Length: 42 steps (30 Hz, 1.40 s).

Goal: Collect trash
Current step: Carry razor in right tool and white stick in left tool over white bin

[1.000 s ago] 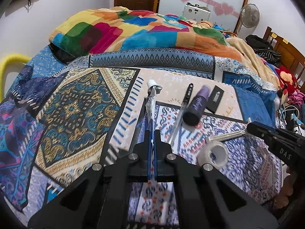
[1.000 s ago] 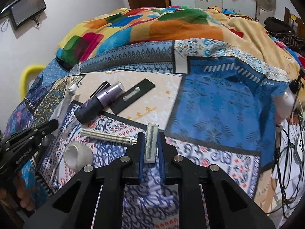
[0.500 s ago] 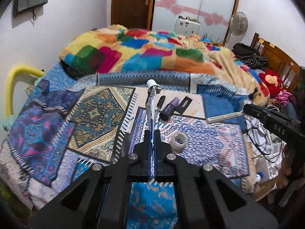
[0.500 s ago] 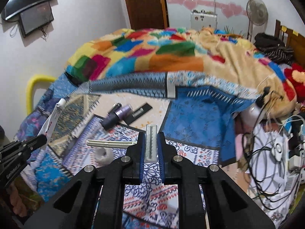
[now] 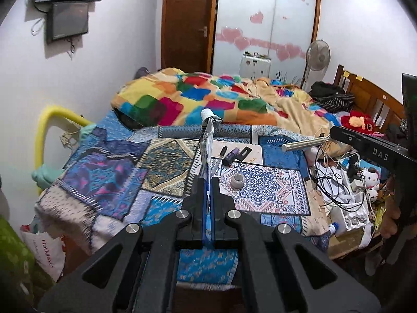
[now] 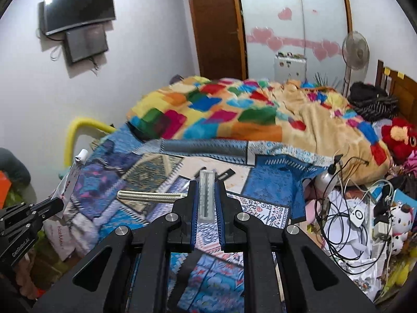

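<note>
My left gripper [image 5: 207, 182] is shut on a flattened toothpaste tube [image 5: 207, 140], which stands up with its white cap on top, high above the bed. The same tube [image 6: 73, 177] and left gripper [image 6: 52, 204] appear at the left of the right wrist view. My right gripper [image 6: 207, 185] is shut on the head of a disposable razor [image 6: 207, 195], whose ribbed handle [image 6: 148, 197] sticks out to the left. In the left wrist view the right gripper [image 5: 336, 131] shows at the right with the razor handle [image 5: 305, 144]. A pen [image 5: 222, 154], a purple bottle [image 5: 232, 156], a black card [image 5: 245, 152] and a tape roll [image 5: 237, 181] lie on the bed cover.
A patterned patchwork cover [image 5: 166, 161] lies over the bed, with a colourful blanket [image 5: 208, 99] heaped behind. Cables and soft toys [image 5: 338, 182] crowd the right side. A white plastic bag [image 5: 49, 247] sits low at the left, by a yellow tube [image 5: 49, 120].
Both grippers have risen and drawn back from the bed, each still holding its item. The bed and the things on it now look smaller and farther off.
</note>
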Motion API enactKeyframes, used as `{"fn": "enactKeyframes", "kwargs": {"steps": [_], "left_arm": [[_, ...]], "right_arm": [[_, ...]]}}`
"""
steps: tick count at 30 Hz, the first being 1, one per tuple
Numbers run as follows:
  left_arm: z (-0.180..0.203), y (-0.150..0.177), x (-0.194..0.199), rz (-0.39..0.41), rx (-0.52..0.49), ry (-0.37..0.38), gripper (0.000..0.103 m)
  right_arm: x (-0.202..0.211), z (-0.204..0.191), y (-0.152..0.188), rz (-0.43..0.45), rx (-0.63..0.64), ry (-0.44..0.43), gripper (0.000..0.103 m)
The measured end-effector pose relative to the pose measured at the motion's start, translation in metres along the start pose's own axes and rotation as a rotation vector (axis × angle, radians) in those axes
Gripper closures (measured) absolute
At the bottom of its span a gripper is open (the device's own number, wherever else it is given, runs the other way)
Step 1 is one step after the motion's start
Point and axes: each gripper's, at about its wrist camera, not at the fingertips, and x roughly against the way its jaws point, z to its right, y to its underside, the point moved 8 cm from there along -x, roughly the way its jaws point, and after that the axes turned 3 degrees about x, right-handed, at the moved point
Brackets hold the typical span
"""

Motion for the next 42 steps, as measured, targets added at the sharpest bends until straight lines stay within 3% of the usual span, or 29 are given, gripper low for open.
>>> {"fn": "enactKeyframes", "kwargs": {"steps": [11,20,32,42], "left_arm": [[-0.035,0.032,0.115,0.081,0.035,-0.043,0.102],[-0.073,0.072,0.173,0.093,0.080,-0.094,0.102],[-0.141,0.133,0.204,0.045,0.171,-0.169,0.102],[-0.196,0.187,0.194,-0.037,0.249,-0.215,0.102]], "right_arm": [[0.072,-0.064,0.013,0.055,0.060,-0.069,0.092],[0.104,-0.117,0.038,0.060,0.118,-0.135,0.092],[0.108,-0.193,0.077,0.020,0.201,-0.226,0.092],[0.070,-0.263,0.122,-0.099,0.297,-0.301,0.092]]}}
